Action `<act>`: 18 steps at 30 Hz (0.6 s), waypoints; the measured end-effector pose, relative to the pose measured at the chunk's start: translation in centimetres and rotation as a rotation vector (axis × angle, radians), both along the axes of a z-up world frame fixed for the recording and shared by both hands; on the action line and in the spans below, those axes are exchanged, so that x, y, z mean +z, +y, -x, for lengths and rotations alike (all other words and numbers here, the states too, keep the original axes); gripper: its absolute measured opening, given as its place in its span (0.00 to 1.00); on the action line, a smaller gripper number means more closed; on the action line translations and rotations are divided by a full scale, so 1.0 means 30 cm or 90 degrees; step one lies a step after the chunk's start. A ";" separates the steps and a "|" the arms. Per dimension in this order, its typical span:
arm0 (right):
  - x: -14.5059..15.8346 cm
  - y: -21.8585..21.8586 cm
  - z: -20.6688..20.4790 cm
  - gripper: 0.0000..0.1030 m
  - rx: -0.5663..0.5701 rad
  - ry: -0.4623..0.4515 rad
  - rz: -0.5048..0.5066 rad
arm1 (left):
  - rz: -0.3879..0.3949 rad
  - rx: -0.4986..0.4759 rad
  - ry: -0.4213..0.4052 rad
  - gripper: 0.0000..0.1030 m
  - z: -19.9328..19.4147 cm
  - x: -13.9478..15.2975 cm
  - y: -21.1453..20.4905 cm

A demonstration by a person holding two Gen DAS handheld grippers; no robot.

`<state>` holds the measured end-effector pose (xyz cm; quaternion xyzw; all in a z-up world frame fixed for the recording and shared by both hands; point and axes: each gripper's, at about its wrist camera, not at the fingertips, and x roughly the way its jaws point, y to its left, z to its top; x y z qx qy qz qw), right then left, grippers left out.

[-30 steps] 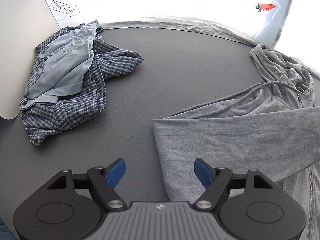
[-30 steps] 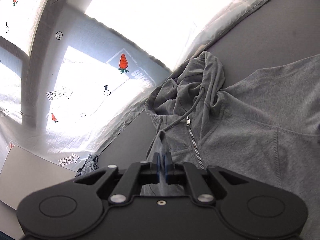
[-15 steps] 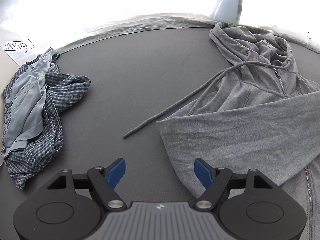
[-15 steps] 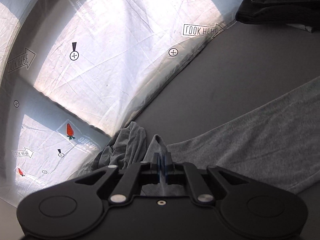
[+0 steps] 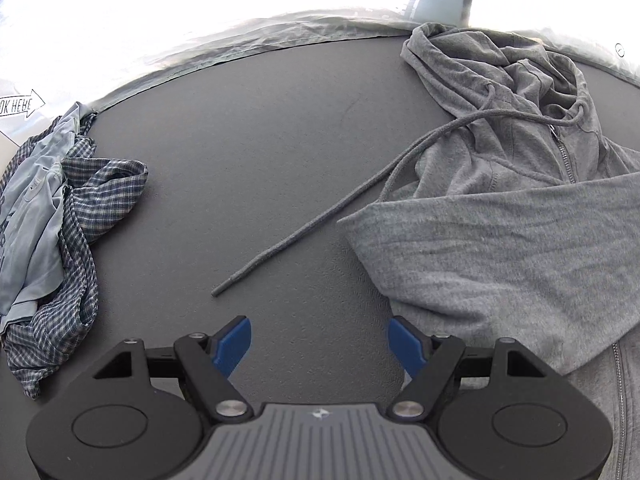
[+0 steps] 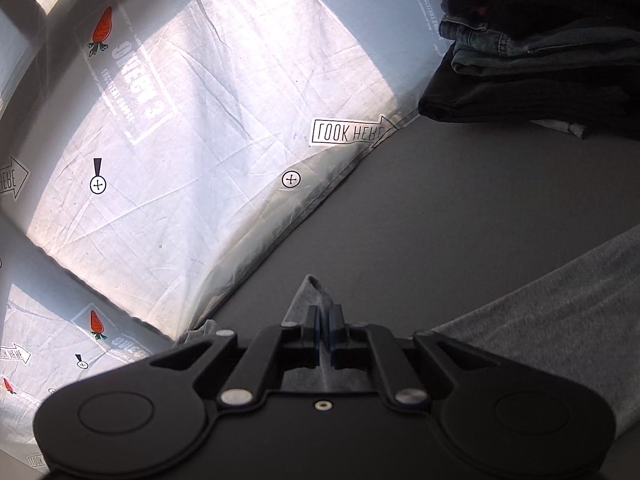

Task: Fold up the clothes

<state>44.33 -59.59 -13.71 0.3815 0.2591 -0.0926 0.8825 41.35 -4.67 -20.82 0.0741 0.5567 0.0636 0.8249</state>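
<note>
A grey zip hoodie (image 5: 500,240) lies on the dark table, hood at the far right and one sleeve folded across its front. Its drawstring (image 5: 320,216) trails left over the bare mat. My left gripper (image 5: 320,340) hangs open above the mat, just left of the sleeve's edge, with nothing between its blue pads. In the right wrist view my right gripper (image 6: 325,328) is shut on a fold of the grey hoodie (image 6: 560,300), a peak of fabric sticking out past the fingertips. The sleeve stretches away to the right.
A crumpled checked shirt with a pale blue garment (image 5: 52,216) lies at the table's left. A stack of folded dark clothes and jeans (image 6: 540,52) stands at the far right corner. A white printed sheet (image 6: 200,140) hangs behind the table edge.
The left gripper has swung right, so the hood and drawstring came into view and the checked pile slid left. The right gripper, still pinching grey fabric, has turned away from the hood toward the folded stack.
</note>
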 end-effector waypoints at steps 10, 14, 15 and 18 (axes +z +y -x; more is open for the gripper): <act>-0.067 -0.091 0.031 0.04 -0.053 0.083 0.078 | 0.028 0.001 0.003 0.74 -0.006 -0.021 -0.020; -0.099 -0.105 0.050 0.04 -0.074 0.087 0.052 | 0.096 0.022 -0.029 0.74 -0.040 -0.014 0.004; -0.104 -0.105 0.052 0.04 -0.077 0.090 0.049 | 0.136 0.034 -0.036 0.74 -0.055 -0.014 0.016; -0.115 -0.103 0.056 0.04 -0.081 0.097 0.047 | 0.238 0.067 -0.053 0.73 -0.100 -0.017 0.040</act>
